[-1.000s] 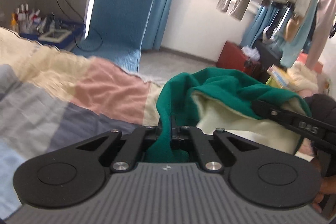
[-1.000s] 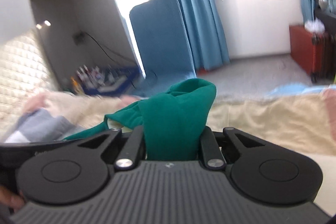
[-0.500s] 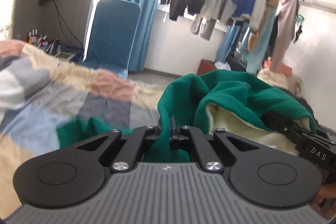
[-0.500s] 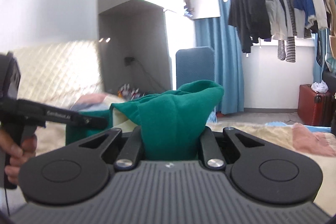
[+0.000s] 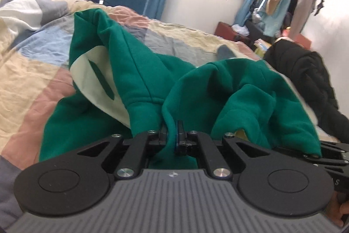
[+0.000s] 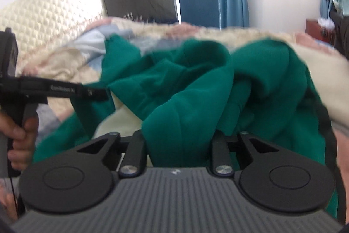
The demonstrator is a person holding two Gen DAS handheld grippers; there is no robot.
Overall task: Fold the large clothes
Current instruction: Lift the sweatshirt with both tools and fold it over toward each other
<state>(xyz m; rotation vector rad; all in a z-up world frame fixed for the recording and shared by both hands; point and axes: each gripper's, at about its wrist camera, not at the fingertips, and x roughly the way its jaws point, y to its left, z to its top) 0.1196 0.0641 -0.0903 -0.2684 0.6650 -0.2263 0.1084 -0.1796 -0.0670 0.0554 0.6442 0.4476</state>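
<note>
1. My left tongs [image 5: 172, 134] are clenched on a thin fold of the green hoodie [image 5: 135, 71]; the pinch shows plainly in the left wrist view.
2. My right tongs [image 6: 181, 141] have just been opening. A thick bunch of the hoodie sits between the arms, but the cloth hides the tips, so I cannot tell whether they grip it.
3. The hoodie lies bunched on the patchwork bedspread [image 5: 35, 62], its cream lining showing, just ahead of both tongs.
4. I judge the folding barely begun: no flat panel, no clean crease, sleeves not laid in. Spreading and every fold remain.
5. Count: one hoodie, two tongs, and one black jacket [image 5: 305, 73] to the hoodie's right.
</note>
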